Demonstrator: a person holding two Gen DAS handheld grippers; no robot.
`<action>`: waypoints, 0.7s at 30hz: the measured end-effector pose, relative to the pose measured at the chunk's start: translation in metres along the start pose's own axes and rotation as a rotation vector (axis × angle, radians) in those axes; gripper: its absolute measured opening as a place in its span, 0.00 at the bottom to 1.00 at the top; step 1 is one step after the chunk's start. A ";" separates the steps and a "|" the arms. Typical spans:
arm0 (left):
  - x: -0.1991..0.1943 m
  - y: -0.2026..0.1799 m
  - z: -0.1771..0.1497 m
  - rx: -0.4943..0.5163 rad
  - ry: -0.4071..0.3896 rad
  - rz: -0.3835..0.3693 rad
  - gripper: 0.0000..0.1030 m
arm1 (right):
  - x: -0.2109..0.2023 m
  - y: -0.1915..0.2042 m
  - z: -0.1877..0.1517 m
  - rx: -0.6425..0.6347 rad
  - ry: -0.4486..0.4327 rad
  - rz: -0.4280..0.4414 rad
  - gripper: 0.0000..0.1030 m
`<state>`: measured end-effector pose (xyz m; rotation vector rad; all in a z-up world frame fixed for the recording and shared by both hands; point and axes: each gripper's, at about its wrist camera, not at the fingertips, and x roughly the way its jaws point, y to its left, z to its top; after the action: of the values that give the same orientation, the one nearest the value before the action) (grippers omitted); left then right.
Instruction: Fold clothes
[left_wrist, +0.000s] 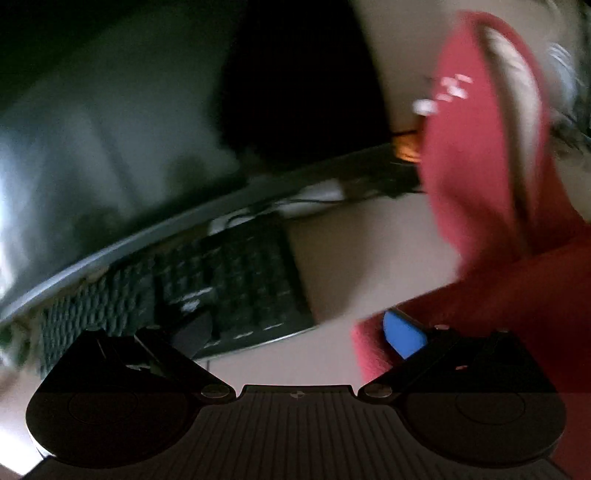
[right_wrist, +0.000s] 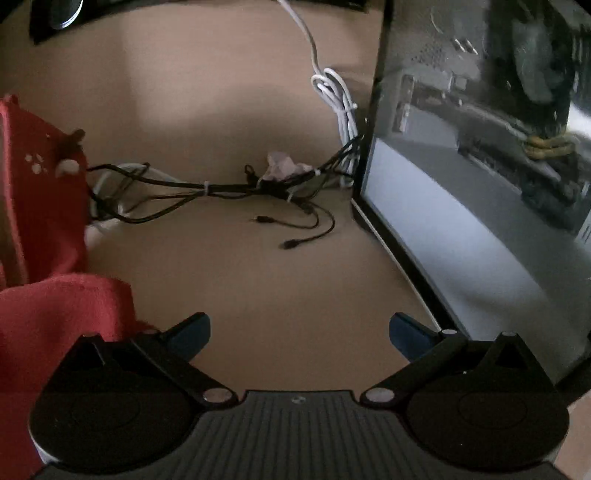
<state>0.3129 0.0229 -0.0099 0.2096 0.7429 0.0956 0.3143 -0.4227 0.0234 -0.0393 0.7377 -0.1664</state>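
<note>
One red garment, blurred in the left wrist view, hangs lifted at the right side with white print marks near its top; its lower part drapes down beside the left gripper. Left jaws spread wide, nothing between them; the blue right pad sits against the cloth edge, but a grip is not shown. One black keyboard lies on the tan counter ahead of the left gripper, beside one dark curved monitor edge. In the right wrist view the right gripper has jaws wide open and empty, two blue pads, over bare counter. The same garment shows at the left, one part upright with white dots, one part heaped just beside the left finger. One bundle of black cables with two loose plug ends lies on the counter further ahead, one coiled white cable beyond it. One glass-sided PC case stands at the right.
</note>
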 end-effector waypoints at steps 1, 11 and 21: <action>-0.008 0.009 -0.001 -0.054 -0.011 -0.040 0.99 | -0.002 -0.003 -0.003 -0.016 0.005 -0.005 1.00; -0.074 0.023 0.007 -0.228 -0.183 -0.616 0.99 | -0.077 0.013 0.010 0.093 -0.231 0.564 1.00; 0.000 -0.053 -0.025 -0.239 -0.007 -0.498 0.99 | 0.025 0.076 -0.033 -0.006 0.033 0.560 1.00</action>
<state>0.2966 -0.0244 -0.0401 -0.2052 0.7507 -0.2892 0.3204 -0.3512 -0.0252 0.1647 0.7567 0.3704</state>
